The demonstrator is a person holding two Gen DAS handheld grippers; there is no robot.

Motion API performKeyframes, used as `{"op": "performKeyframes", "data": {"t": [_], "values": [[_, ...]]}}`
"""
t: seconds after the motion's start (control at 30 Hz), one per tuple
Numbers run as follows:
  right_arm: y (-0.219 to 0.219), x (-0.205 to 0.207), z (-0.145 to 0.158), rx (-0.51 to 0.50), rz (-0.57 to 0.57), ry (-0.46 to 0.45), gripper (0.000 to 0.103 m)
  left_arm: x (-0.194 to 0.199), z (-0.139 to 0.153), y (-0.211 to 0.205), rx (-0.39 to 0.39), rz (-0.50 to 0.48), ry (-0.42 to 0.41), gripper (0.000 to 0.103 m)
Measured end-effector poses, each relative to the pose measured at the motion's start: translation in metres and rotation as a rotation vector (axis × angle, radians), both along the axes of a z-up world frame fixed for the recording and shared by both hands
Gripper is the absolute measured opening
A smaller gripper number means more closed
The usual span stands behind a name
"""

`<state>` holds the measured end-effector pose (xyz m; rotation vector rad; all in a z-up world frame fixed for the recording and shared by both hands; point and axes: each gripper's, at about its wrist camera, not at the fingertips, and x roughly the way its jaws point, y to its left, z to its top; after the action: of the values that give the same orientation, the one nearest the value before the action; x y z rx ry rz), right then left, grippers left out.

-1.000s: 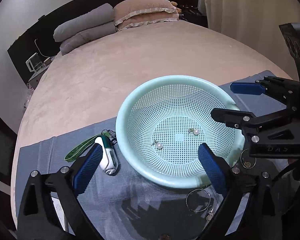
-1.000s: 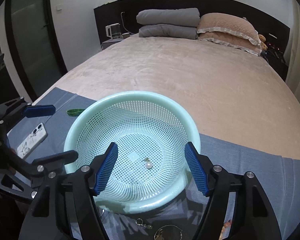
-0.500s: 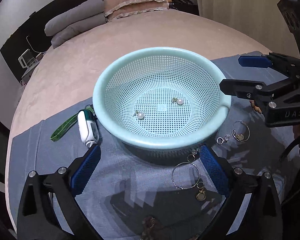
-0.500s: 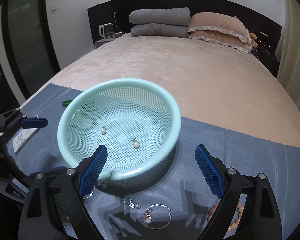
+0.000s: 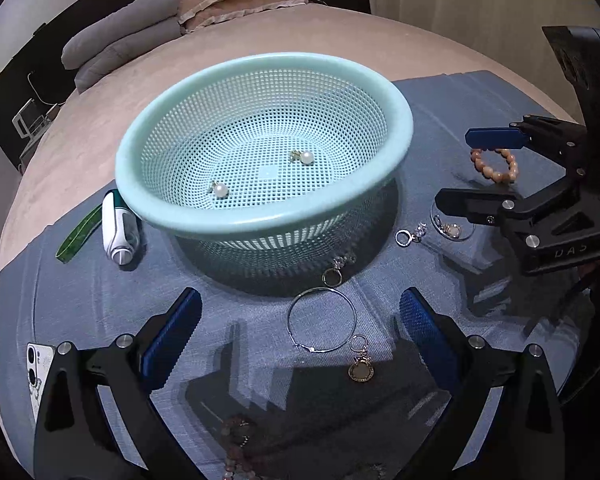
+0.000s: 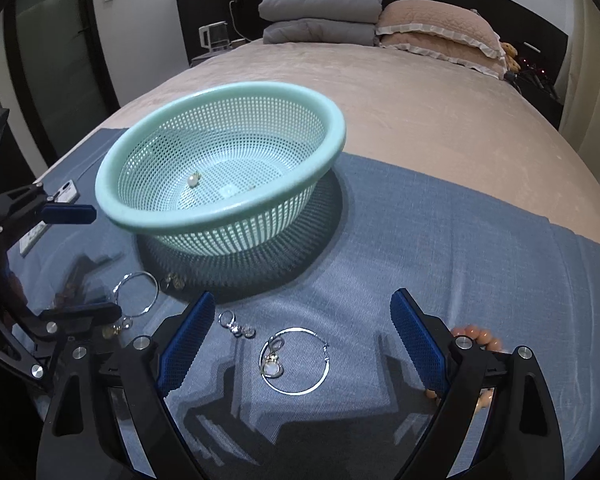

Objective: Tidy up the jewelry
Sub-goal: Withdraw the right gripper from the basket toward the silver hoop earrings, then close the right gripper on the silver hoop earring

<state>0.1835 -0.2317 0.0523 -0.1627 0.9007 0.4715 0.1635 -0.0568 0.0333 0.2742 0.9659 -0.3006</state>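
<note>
A mint green mesh basket [image 5: 268,222] [image 6: 220,220] stands on a blue cloth [image 5: 100,300] with two pearl earrings [image 5: 221,189] [image 5: 306,157] inside. In front of it lie a large silver hoop [image 5: 322,320], a gold pendant [image 5: 361,372] and small ring earrings [image 5: 333,276] [image 5: 404,237]. My left gripper [image 5: 300,308] hovers open over that hoop. My right gripper [image 6: 303,304] is open above another hoop with a pendant [image 6: 296,360]. A peach bead bracelet [image 5: 496,166] [image 6: 476,336] lies beside its right finger. Neither gripper holds anything.
A white phone [image 5: 38,364] lies at the cloth's left edge. A white and green device [image 5: 118,228] with a green strap [image 5: 78,234] rests left of the basket. More beads [image 5: 236,440] lie under my left gripper. Pillows [image 6: 436,28] sit at the bed's far end.
Both grippers have drawn back from over the basket and sunk toward the cloth in front of it. The right jaws have spread wider. More jewelry has come into view.
</note>
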Motion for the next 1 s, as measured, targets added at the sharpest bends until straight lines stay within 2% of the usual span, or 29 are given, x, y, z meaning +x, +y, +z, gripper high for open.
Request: {"op": "performKeyframes", "data": {"t": [0.2,0.33,0.4,0.47,0.53,0.7,0.87,0.93,0.97,1.0], "values": [[0.010,-0.003,-0.024,-0.026,0.023,0.045,0.085,0.009,-0.017,-0.001,0.008,0.024,0.050,0.097],[0.006,-0.001,-0.039,0.005,0.007,0.085,0.086,0.016,-0.028,0.000,0.011,0.043,0.092,0.097],[0.006,0.001,-0.041,0.011,0.005,0.093,0.088,0.021,-0.035,0.005,-0.016,0.050,0.130,0.098],[0.009,0.002,-0.043,0.003,0.013,0.095,0.092,0.025,-0.039,0.013,-0.079,0.070,0.159,0.098],[0.012,0.003,-0.045,-0.003,0.021,0.093,0.096,0.025,-0.041,0.013,-0.072,0.052,0.154,0.099],[0.012,-0.004,-0.049,-0.004,0.012,0.052,0.096,0.021,-0.042,0.008,-0.058,0.062,0.128,0.099],[0.012,-0.008,-0.052,-0.008,0.000,0.043,0.095,0.007,-0.043,0.009,-0.070,0.079,0.048,0.098],[0.013,-0.010,-0.052,-0.007,-0.009,0.039,0.093,-0.007,-0.043,0.015,-0.084,0.091,0.032,0.094],[0.013,-0.013,-0.052,-0.006,-0.016,0.034,0.092,-0.010,-0.041,0.014,-0.085,0.086,0.027,0.087],[0.011,-0.015,-0.051,-0.001,-0.027,0.027,0.086,-0.016,-0.040,0.011,-0.088,0.075,0.017,0.072]]}}
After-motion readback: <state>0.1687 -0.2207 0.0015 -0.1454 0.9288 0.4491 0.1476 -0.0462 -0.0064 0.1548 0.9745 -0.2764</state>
